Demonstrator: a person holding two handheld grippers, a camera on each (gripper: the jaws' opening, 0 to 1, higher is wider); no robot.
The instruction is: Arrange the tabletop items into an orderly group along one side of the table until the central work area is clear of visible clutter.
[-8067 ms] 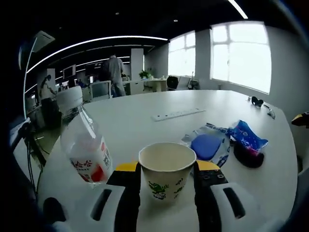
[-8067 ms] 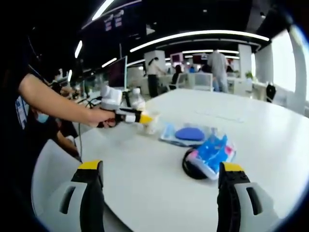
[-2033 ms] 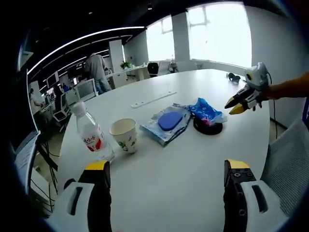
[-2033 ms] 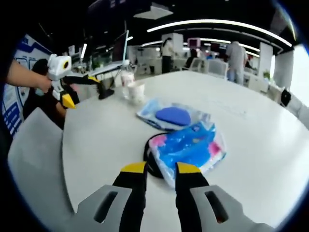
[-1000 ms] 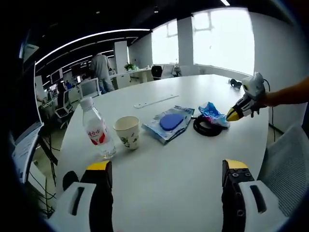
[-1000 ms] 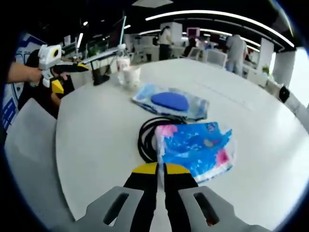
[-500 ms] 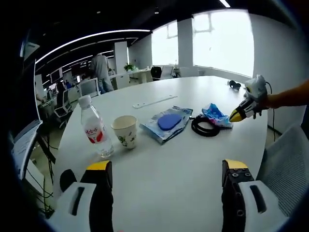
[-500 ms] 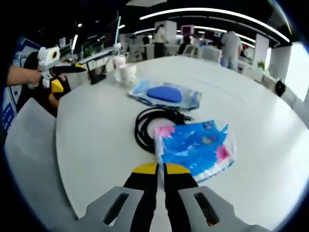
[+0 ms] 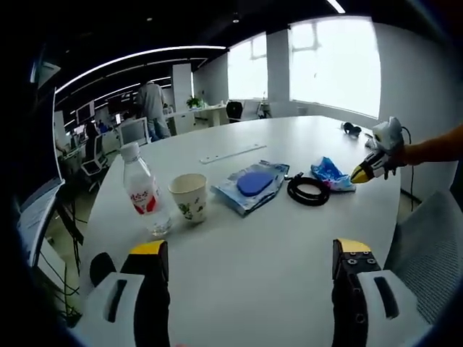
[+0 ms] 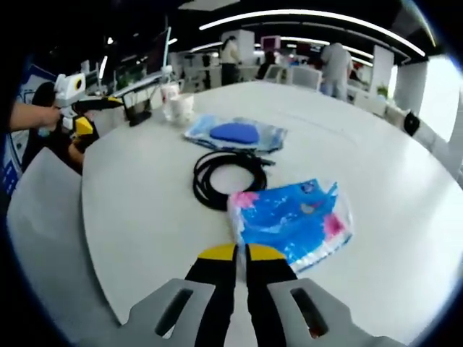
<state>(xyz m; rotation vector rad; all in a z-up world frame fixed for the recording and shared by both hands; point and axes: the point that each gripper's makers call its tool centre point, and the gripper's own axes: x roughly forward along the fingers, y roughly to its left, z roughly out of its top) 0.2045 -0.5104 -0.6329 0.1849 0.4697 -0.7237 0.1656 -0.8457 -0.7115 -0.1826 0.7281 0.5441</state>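
My right gripper point(image 10: 235, 252) is shut on the near corner of a blue plastic packet point(image 10: 293, 215), which lies flat on the white table beside a black cable coil point(image 10: 225, 175). Beyond the coil lie a clear pack with a blue pad point(image 10: 232, 133), a paper cup point(image 10: 180, 107) and a water bottle point(image 10: 167, 92). In the left gripper view the bottle point(image 9: 142, 191), cup point(image 9: 188, 196), pad pack point(image 9: 251, 184), coil point(image 9: 308, 190) and packet point(image 9: 330, 174) form a row. The right gripper point(image 9: 361, 174) holds the packet's end. My left gripper point(image 9: 250, 250) hangs open over the table's near edge, and appears again as the left gripper point(image 10: 98, 114).
A white power strip point(image 9: 233, 152) lies further back on the table point(image 9: 253, 231), and a dark pair of headphones point(image 9: 351, 128) sits at the far right. A grey chair point(image 9: 434, 242) stands by the table's right edge. People stand among office desks behind.
My right gripper has dragged the blue packet off the cable coil toward the table's edge; the coil now lies uncovered. The left gripper has stayed open and nearly still.
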